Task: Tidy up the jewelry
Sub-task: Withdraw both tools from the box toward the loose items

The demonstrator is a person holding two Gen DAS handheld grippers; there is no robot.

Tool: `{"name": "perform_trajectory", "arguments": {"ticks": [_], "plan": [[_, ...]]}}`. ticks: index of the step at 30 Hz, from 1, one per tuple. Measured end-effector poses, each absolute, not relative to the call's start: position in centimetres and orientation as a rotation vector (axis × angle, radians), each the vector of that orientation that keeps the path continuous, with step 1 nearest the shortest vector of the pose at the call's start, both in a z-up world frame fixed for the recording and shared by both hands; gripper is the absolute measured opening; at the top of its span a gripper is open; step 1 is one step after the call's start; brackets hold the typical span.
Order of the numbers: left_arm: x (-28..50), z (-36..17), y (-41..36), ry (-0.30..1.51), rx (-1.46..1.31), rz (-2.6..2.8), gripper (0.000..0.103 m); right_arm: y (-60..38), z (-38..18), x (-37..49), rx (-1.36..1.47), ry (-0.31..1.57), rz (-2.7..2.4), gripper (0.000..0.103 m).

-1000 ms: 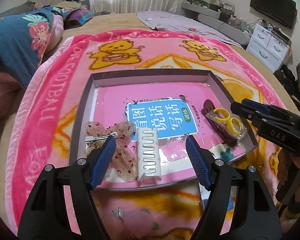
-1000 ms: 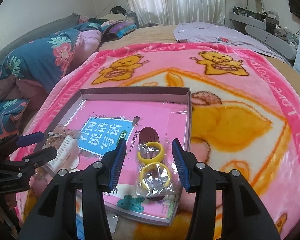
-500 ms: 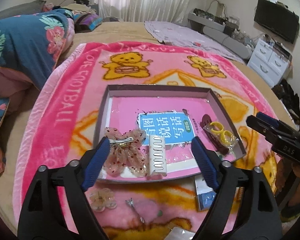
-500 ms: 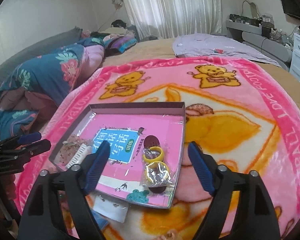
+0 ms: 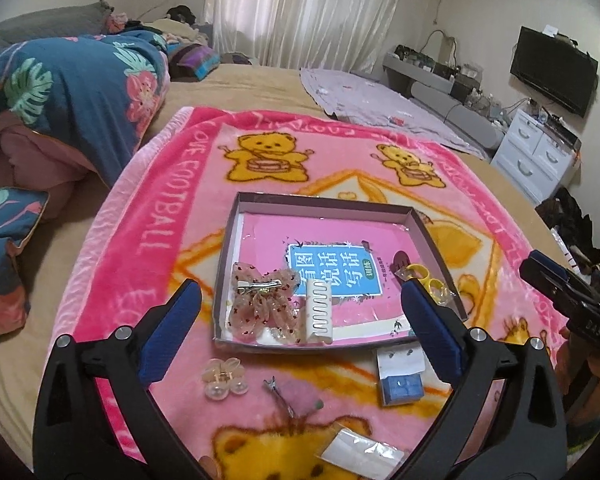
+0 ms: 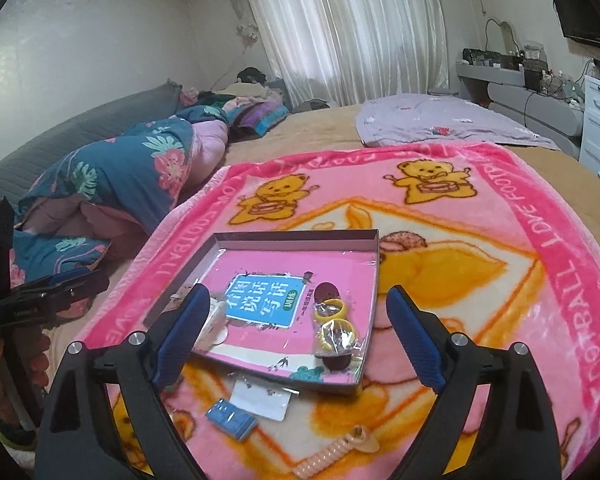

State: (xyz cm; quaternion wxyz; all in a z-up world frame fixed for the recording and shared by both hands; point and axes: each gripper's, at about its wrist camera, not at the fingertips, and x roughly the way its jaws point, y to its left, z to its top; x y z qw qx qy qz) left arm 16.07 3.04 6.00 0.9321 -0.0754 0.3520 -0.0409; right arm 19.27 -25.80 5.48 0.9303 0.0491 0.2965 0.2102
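A shallow box lid [image 5: 324,200] [image 6: 292,236] lies on a pink bear blanket. In it lie a sheer red-dotted bow clip [image 5: 264,304], a white comb clip [image 5: 318,310] and a bag of yellow rings [image 5: 424,276] [image 6: 334,320]. On the blanket in front lie a pearl flower clip [image 5: 223,377], a thin metal clip [image 5: 282,396], a blue earring card [image 5: 400,376] [image 6: 231,418], a clear packet [image 5: 360,450] and a coiled pink hair tie [image 6: 332,454]. My left gripper [image 5: 300,328] and my right gripper [image 6: 298,330] are both open, empty and held above the near items.
A folded floral quilt [image 5: 60,92] lies at the left. A lilac sheet [image 6: 440,124] lies at the far side of the bed. A white drawer unit [image 5: 540,152] and a wall TV [image 5: 554,70] stand at the right.
Both grippers have pulled back and up from the box lid, so the loose items in front of it have come into view. Both sets of jaws have opened wider.
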Motion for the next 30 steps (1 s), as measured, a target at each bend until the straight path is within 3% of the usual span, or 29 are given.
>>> {"name": "perform_trajectory", "arguments": {"ticks": [30], "plan": [[8.9, 5.4, 4.6, 0.708, -0.168, -0.024, 0.093, -24.7, 5.6, 12.9, 0.017, 0.625, 0.467, 0.090]]}}
